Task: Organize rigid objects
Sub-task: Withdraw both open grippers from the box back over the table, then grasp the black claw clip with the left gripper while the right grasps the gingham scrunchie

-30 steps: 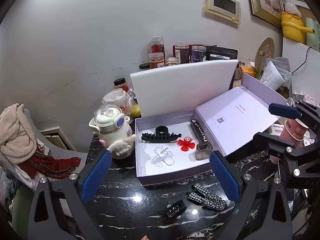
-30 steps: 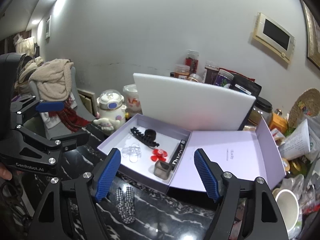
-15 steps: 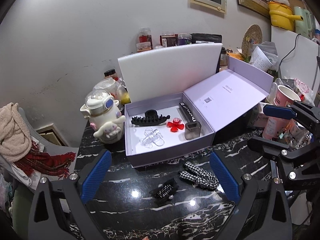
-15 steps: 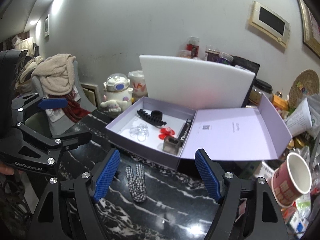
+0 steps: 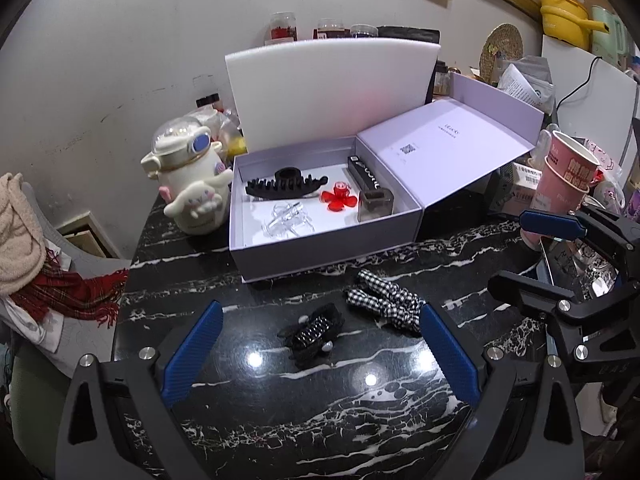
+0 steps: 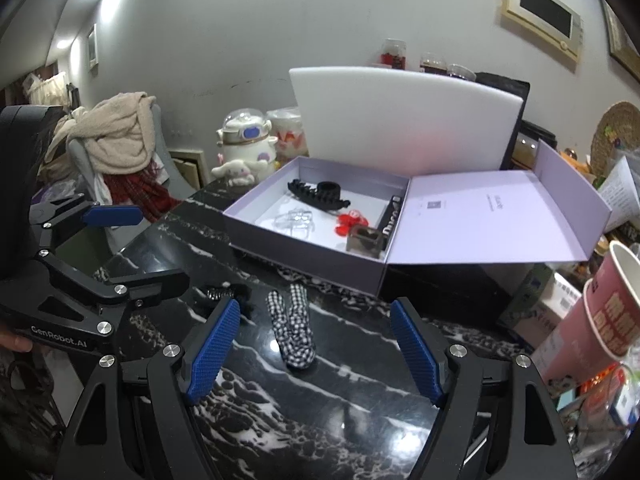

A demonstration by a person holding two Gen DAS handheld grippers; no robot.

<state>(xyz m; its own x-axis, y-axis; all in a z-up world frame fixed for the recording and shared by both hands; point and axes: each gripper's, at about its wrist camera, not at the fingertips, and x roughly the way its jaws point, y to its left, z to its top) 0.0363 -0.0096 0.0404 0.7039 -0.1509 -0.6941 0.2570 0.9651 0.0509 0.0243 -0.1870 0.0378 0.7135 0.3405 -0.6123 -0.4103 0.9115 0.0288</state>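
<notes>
Grippers, left (image 5: 320,354) and right (image 6: 316,346), hang spread wide, empty; the small black clip (image 5: 314,330) could skid across the glossy table (image 5: 400,420) if pinched off-centre.

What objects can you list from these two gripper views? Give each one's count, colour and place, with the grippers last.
Gift box: one, lilac, open on the marble table.
Large claw clip: one, black, inside box.
Clear clip: one, transparent, inside box.
Flower clip: one, red, inside box.
Square clip: one, smoky grey, box's right side.
Checked bow: one, black-white, on table before box.
Small claw clip: one, black, on table left of bow.
Cinnamoroll jar: one, cream, left of box.
Paper cups: stacked, pink, right of box.
Foam sheet: one, white, behind box.
Left gripper: black-blue, open above small clip.
Right gripper: black-blue, open above bow.
</notes>
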